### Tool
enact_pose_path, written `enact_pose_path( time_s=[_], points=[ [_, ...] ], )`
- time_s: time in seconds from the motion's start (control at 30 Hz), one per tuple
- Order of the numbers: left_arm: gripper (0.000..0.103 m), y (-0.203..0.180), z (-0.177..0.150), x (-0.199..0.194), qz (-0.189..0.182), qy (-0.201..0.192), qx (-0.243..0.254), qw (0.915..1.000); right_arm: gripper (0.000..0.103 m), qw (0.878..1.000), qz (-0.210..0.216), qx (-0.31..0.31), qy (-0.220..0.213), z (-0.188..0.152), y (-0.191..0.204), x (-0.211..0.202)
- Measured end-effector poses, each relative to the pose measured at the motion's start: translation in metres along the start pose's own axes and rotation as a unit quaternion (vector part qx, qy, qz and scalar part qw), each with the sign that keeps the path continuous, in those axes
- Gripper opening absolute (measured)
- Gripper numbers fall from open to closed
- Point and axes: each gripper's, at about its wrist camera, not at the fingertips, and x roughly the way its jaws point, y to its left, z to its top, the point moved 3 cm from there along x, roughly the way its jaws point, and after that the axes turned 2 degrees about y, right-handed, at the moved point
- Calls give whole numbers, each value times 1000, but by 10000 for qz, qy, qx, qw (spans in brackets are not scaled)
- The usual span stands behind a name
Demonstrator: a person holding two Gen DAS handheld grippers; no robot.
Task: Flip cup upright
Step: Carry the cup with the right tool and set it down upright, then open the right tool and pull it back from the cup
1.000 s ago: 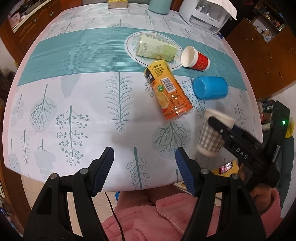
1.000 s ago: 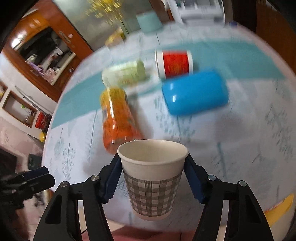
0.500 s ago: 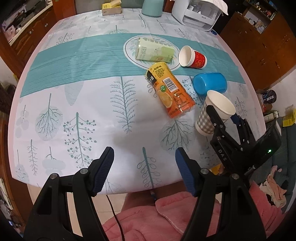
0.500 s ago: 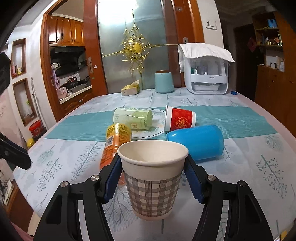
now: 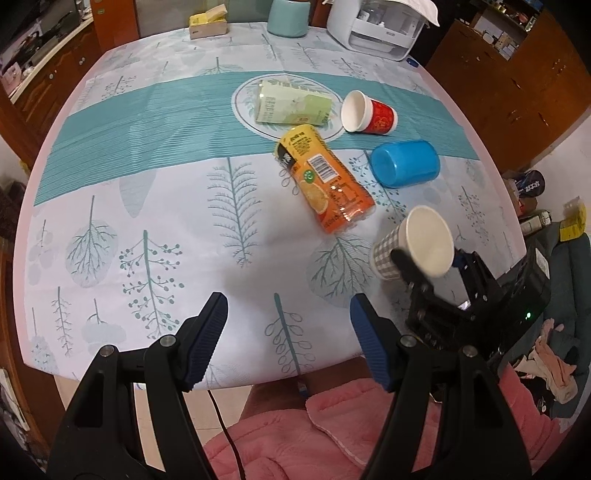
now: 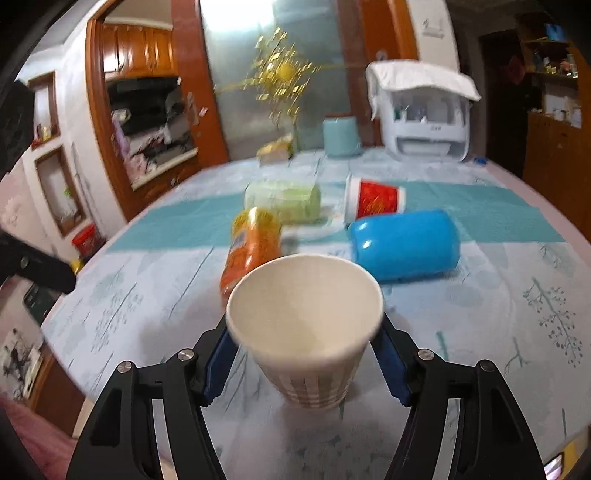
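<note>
A checked paper cup [image 6: 306,325] stands mouth up between the blue pads of my right gripper [image 6: 306,362], which is shut on it near the table's right front edge. Whether its base touches the cloth I cannot tell. The cup [image 5: 413,247] and the right gripper [image 5: 432,266] also show at the right of the left wrist view. My left gripper [image 5: 288,332] is open and empty above the front edge of the table. A red paper cup [image 5: 369,116] and a blue plastic cup [image 5: 406,164] lie on their sides behind.
An orange juice carton [image 5: 325,184] and a pale green carton [image 5: 291,107] lie on the tablecloth [image 5: 147,184] in the middle. At the back stand a white appliance [image 5: 380,26], a teal jar [image 5: 288,16] and a tissue box [image 5: 208,24].
The right gripper has tilted forward with the checked cup, so the cup's inside now shows, and it has lowered toward the table. The left gripper has held still.
</note>
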Motion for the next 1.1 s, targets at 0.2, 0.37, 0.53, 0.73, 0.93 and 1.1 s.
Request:
enact_pose_path(
  time_s=[0.2,0.37,0.53,0.73,0.93,1.1],
  points=[
    [66,-7,0,1,-70,-29,17,10000,93,9984,182,-202,491,-7,5,-13],
    [66,-13,-1,1,-80,-116,6,9999,96,9916,29,-109,1289,-8,-7,-24],
    [66,-22,0,-7,30,-327,-42,9995,100,9803,77,531,1903,1,-31,-47],
    [66,-46,0,-26,162,-640,-17,9978,102,9686,12,946,2301,23,-51,-84],
    [66,-75,-1,-50,212,-869,-65,9960,103,9624,-47,1051,2502,46,-54,-118],
    [66,-96,-4,-65,309,-933,-211,9949,103,9691,87,1155,2176,64,-47,-146]
  ],
)
